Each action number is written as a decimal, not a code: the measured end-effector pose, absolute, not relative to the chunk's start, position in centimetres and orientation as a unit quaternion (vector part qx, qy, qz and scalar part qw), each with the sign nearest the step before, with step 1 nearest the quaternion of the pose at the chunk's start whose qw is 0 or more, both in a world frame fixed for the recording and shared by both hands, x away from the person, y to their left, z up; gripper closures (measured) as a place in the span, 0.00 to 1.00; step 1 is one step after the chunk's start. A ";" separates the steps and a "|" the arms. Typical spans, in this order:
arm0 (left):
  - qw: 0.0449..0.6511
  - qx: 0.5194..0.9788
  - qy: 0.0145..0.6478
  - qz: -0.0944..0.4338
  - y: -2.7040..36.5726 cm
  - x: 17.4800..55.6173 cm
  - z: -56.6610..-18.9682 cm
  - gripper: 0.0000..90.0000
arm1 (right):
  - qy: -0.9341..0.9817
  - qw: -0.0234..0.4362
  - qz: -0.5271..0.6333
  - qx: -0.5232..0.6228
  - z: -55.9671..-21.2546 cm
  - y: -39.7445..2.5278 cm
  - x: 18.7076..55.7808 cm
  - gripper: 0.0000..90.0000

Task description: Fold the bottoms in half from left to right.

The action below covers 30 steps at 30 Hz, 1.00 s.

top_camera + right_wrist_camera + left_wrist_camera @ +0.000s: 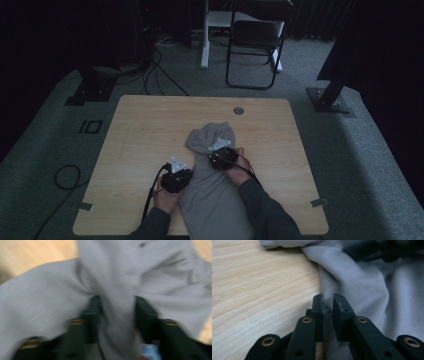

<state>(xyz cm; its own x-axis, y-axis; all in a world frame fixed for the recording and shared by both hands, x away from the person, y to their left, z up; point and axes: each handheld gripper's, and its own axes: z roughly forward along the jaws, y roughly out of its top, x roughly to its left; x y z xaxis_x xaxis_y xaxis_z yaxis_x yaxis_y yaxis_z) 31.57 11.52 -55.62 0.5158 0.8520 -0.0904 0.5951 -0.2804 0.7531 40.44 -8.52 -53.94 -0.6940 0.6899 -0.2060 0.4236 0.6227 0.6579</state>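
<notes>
On table (140, 130), unlabelled grey garment (215, 195)

Both forearms came in from the table's near edge. The left tongs (176, 176) had jaws nearly closed, pinching cloth; the right tongs (221, 156), farther from that edge, had jaws apart around a fold.

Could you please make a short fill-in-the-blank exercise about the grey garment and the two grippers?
1. The grey garment lies on a ____ table.
2. The left gripper pinches the garment's ____, beside bare wood.
3. Cloth bunches between the ____ gripper's blurred fingers.
4. Behind the table stands a folding ____.

Missing words: wooden; edge; right; chair
</notes>
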 end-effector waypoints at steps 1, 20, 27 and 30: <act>0.382 0.782 0.462 0.168 11.5 31.6 -55.6 0.92 | 0.862 0.220 0.304 0.341 -53.7 -8.9 40.9 0.85; 0.383 0.779 0.469 0.165 11.6 31.7 -55.6 0.90 | 0.780 0.200 0.351 0.477 -53.0 -16.5 43.7 0.77; 0.382 0.777 0.471 0.167 11.6 31.6 -55.6 0.87 | 0.799 0.199 0.385 0.416 -51.5 -13.4 43.0 0.71; 0.382 0.778 0.471 0.168 11.6 31.6 -55.6 0.87 | 0.806 0.192 0.395 0.397 -51.3 -12.1 42.8 0.68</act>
<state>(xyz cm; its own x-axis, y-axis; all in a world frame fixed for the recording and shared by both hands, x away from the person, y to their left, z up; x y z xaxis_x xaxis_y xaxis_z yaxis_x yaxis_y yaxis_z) 31.64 11.61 -55.63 0.5008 0.8599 -0.0989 0.6039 -0.2653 0.7516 42.78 -12.10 -51.33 -0.6113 0.7914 0.0031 0.4879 0.3738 0.7888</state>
